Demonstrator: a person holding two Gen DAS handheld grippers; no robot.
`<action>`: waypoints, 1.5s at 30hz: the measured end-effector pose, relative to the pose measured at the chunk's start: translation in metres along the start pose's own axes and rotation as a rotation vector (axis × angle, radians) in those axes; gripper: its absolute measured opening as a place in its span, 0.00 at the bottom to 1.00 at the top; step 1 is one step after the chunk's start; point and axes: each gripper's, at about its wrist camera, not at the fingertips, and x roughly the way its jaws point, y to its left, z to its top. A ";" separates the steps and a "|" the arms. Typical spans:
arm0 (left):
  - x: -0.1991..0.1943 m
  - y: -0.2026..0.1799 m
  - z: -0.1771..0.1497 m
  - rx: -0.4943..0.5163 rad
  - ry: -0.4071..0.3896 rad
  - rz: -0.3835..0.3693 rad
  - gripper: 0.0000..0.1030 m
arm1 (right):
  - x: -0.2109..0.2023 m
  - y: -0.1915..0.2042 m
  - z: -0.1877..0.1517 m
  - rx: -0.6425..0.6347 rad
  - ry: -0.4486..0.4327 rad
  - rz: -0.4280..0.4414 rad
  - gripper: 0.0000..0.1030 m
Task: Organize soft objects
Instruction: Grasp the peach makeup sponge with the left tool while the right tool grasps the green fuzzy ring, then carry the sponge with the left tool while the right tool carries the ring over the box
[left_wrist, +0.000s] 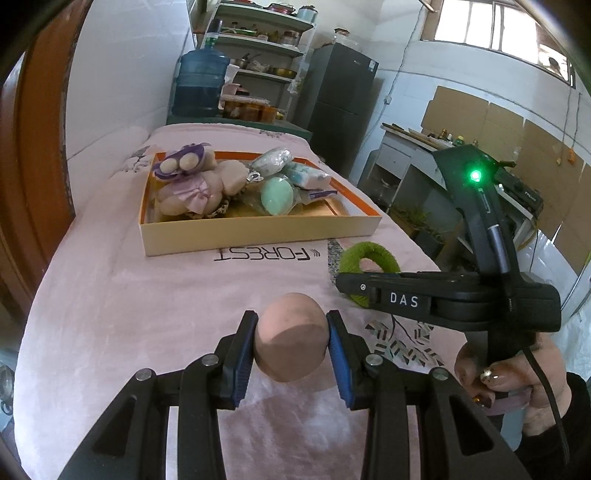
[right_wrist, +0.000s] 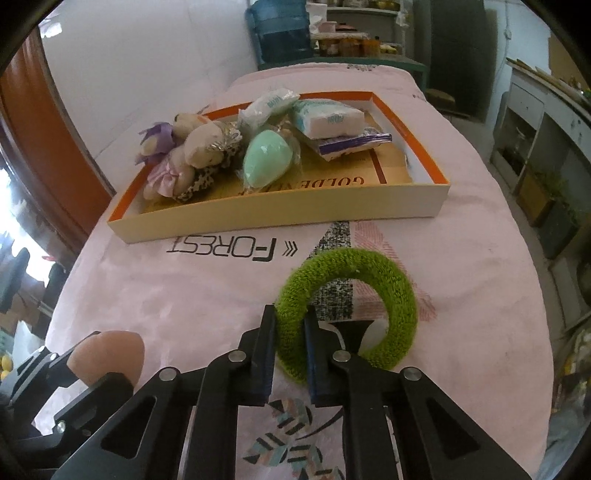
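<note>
We clamp the peach sponge in our left gripper; our right gripper, marked "DAS", pinches the green ring. "FOREST" on the pink cloth sits at twelve o'clock, before the "GOLDEN" box.

toys, packets in tray — ring before it | sponge probably left

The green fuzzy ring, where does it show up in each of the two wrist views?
Left wrist view: the green ring lies right of centre on the pink cloth, partly hidden behind the right gripper.
Right wrist view: the green ring sits centre, low, its near-left side pinched between the right gripper fingers.
Shared landmark: the FOREST lettering, printed beside the ring.
</note>
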 end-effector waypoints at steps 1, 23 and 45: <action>0.000 0.000 0.000 0.001 -0.003 0.000 0.37 | -0.002 0.000 0.000 -0.002 -0.003 0.004 0.13; -0.029 0.001 0.015 0.008 -0.087 0.031 0.37 | -0.057 0.027 0.008 -0.059 -0.122 0.045 0.13; -0.041 0.002 0.059 0.053 -0.144 0.101 0.37 | -0.097 0.028 0.032 -0.096 -0.218 0.036 0.13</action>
